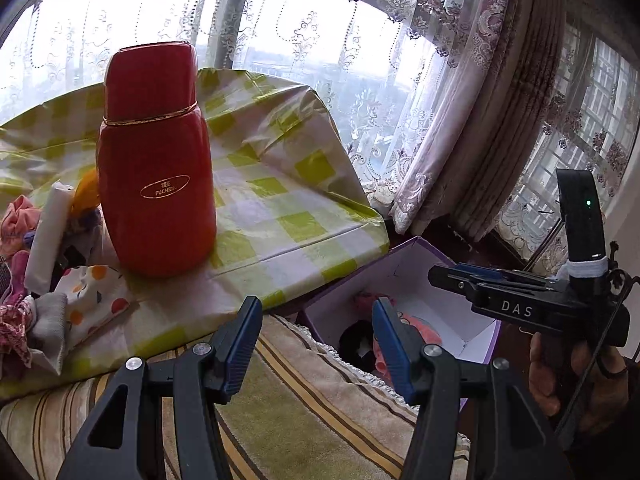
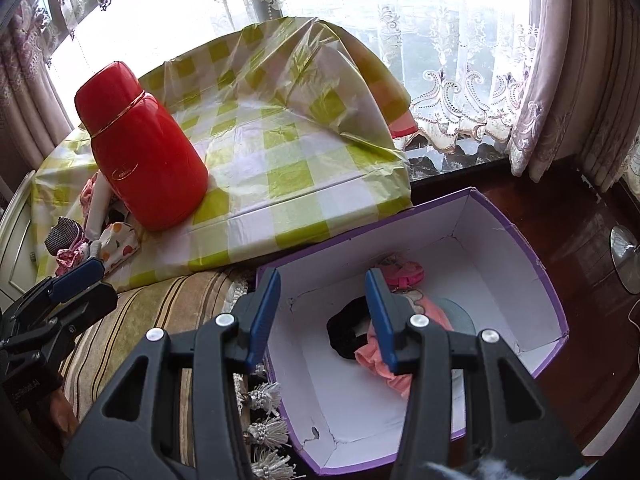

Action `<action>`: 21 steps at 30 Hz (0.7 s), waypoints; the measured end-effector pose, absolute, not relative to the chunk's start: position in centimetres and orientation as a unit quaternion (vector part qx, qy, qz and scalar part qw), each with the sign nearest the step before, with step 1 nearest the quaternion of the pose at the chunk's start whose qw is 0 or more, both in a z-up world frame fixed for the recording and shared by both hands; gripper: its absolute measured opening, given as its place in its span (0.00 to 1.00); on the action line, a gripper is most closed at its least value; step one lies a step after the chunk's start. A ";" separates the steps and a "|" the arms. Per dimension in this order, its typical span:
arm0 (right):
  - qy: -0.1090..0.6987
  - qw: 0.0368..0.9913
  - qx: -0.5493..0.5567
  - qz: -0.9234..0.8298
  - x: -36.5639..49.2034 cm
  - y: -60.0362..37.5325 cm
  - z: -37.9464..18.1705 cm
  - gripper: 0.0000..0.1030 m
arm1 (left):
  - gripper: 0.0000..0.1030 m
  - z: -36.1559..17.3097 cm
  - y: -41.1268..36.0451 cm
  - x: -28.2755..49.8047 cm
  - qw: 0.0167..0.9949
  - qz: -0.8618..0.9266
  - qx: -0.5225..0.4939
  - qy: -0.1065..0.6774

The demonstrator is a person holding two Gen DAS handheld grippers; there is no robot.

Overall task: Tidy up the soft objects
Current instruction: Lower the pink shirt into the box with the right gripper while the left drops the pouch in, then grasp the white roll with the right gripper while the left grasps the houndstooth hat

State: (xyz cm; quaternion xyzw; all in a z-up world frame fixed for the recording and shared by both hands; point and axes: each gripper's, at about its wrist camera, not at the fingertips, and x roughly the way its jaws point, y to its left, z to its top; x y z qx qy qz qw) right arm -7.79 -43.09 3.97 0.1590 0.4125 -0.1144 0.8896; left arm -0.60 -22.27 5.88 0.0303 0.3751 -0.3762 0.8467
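A purple box (image 2: 516,224) with white inside walls stands on the floor beside the table. In it lie a black scrunchie (image 2: 344,336), a salmon-pink cloth (image 2: 384,372) and a pink item (image 2: 408,272). My right gripper (image 2: 323,280) hangs open over the box's near-left part, with nothing between its fingers. My left gripper (image 1: 317,308) is also open and holds nothing, above the striped cushion (image 1: 288,408) near the box (image 1: 416,276). A pile of soft things, with a fruit-print cloth (image 1: 92,296) in front, lies on the table's left end.
A red flask (image 1: 156,168) stands upright on the green-check tablecloth (image 1: 280,208), right next to the pile. Lace curtains (image 1: 460,100) and a window lie behind. A round metal stand base (image 2: 626,256) sits on the dark floor to the right of the box.
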 end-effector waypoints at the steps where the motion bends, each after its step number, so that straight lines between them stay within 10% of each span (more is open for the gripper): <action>1: 0.415 0.890 0.157 -0.107 -7.6 -42.6 3.9 0.47 | 0.57 5.8 -21.7 -0.4 0.849 -0.370 0.026 0.377; 21: 0.424 0.898 0.120 -0.018 -2.4 -33.4 5.0 0.47 | 0.57 5.9 -7.3 4.2 0.893 -0.239 -0.088 0.371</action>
